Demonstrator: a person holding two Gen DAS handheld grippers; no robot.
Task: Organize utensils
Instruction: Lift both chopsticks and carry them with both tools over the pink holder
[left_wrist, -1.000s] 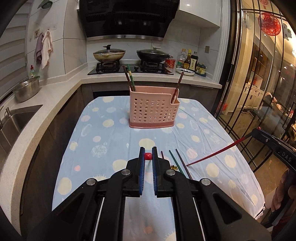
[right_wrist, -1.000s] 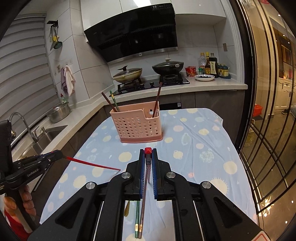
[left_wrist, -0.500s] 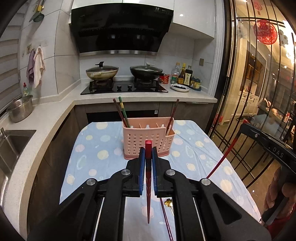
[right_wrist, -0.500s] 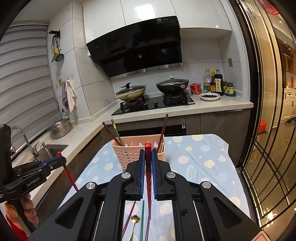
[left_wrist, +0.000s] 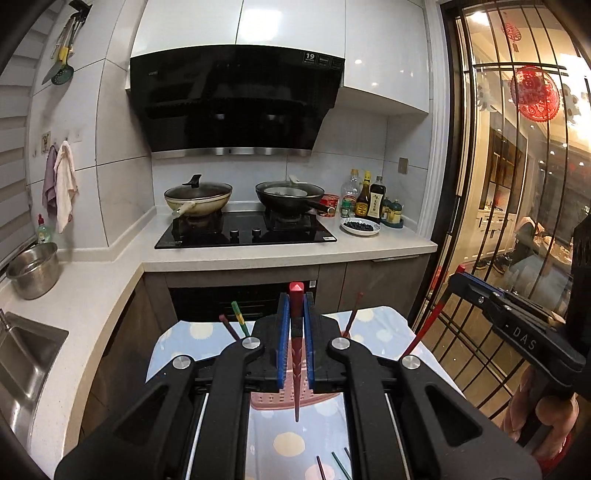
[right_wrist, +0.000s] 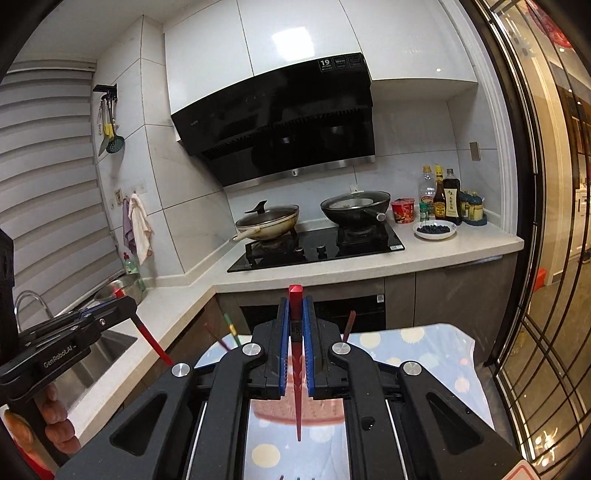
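Observation:
My left gripper is shut on a red chopstick that hangs point-down between the blue pads. Below it, mostly hidden by the fingers, stands the pink perforated basket on the dotted blue tablecloth. A green chopstick and two dark ones stick up from the basket. My right gripper is shut on a second red chopstick, also hanging over the basket. Each gripper appears at the edge of the other's view, chopstick slanting down. Several loose chopsticks lie on the cloth.
Behind the table runs a counter with a black hob, two pans, sauce bottles and a plate. A sink and a steel pot are on the left. A black-barred glass door closes the right side.
Both grippers have risen and tipped upward with their red chopsticks lifted off the cloth. The basket has slid down in both views to sit behind the fingers.

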